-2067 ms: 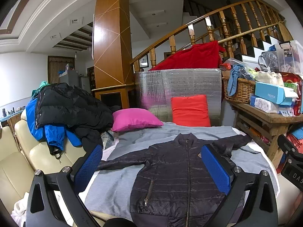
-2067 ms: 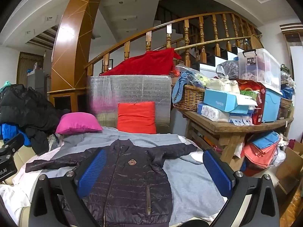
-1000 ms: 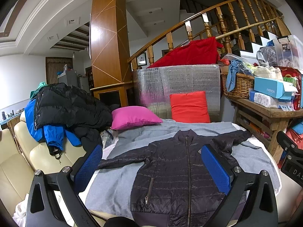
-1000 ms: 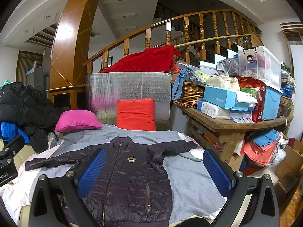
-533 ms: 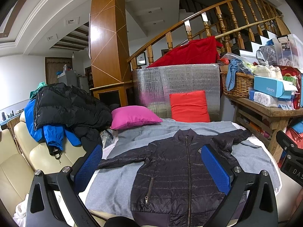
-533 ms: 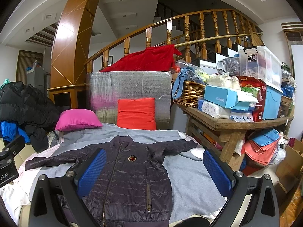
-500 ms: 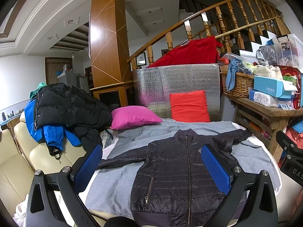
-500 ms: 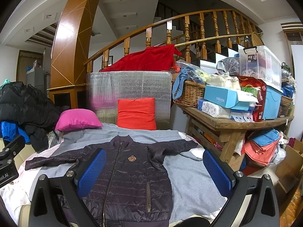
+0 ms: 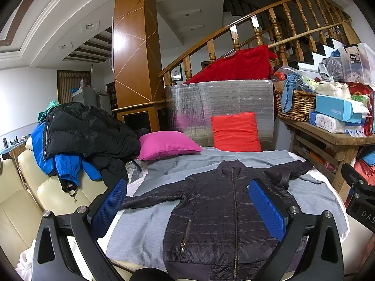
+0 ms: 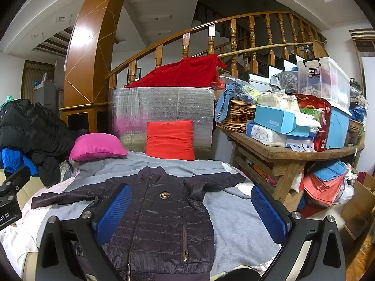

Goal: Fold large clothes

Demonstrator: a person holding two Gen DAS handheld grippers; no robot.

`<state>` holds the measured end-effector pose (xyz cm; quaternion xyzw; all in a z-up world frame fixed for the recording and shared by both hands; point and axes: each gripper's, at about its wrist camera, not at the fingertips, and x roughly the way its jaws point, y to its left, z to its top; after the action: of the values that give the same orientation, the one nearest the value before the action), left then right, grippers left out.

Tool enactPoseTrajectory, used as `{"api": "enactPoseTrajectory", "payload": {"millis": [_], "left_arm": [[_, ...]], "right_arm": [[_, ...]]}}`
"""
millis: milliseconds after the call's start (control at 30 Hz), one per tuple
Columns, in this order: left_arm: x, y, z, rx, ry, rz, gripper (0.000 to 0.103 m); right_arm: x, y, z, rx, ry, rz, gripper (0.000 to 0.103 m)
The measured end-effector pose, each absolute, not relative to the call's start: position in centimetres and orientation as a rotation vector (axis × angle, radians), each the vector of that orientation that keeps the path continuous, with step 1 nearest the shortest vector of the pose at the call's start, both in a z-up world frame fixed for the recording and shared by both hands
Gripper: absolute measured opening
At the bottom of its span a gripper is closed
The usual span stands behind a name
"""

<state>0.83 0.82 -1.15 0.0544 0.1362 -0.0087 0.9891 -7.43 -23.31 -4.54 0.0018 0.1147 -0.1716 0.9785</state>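
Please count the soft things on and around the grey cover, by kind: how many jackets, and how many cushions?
Jackets: 3 (dark quilted jacket laid flat, black puffer jacket and blue jacket piled on the sofa)
Cushions: 2 (pink cushion, red cushion)
Total: 5

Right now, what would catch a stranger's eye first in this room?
Probably the dark quilted jacket, zipped and spread flat with sleeves out on the grey blanket. Behind it sit a pink cushion and a red cushion. Both open grippers, left and right, frame it.
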Motion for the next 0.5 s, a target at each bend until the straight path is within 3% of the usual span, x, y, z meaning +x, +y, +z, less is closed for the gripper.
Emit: {"api": "enactPoseTrajectory", "payload": {"millis": [500], "left_arm": [[1.1, 1.14, -1.27, 0.11, 0.276, -0.013, 0.103]], "right_arm": [[-7.1, -22.54, -4.64, -0.002, 0.234, -0.341, 0.103]]}}
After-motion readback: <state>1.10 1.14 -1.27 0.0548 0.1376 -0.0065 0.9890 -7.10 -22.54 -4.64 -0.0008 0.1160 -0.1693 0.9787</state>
